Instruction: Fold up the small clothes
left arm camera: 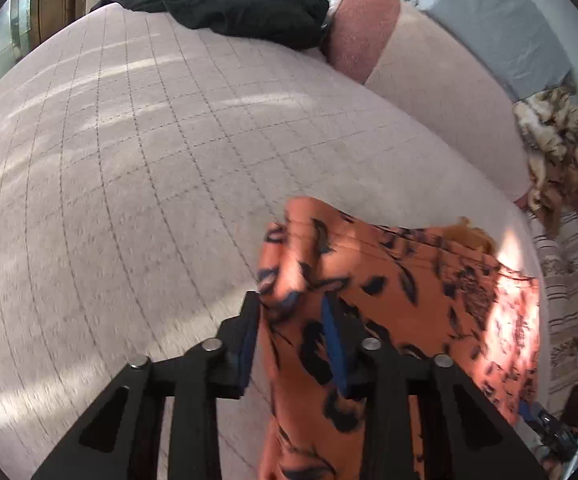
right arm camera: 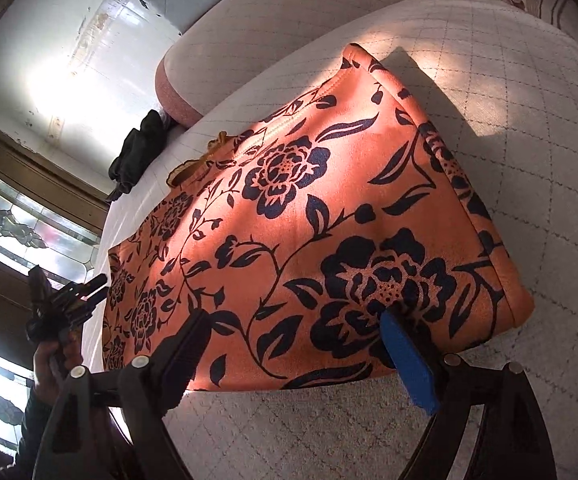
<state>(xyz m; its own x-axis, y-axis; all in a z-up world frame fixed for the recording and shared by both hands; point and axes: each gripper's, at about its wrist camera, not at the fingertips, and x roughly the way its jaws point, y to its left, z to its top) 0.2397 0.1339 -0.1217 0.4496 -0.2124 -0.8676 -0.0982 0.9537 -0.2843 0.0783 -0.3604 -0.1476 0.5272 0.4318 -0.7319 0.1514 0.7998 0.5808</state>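
The orange garment [right arm camera: 309, 216] lies flat on the bed [right arm camera: 509, 120]. The left gripper [left arm camera: 293, 320] has its fingers clamped on a raised fold; the right gripper [right arm camera: 297, 344] fingers are spread wide over the near edge, gripping nothing.

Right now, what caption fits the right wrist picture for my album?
Open right gripper hovering over the near edge of an orange flowered cloth spread on a quilted bed.

Both wrist cams look down, close – share orange garment [left arm camera: 389, 292] on bed [right arm camera: 529, 120].
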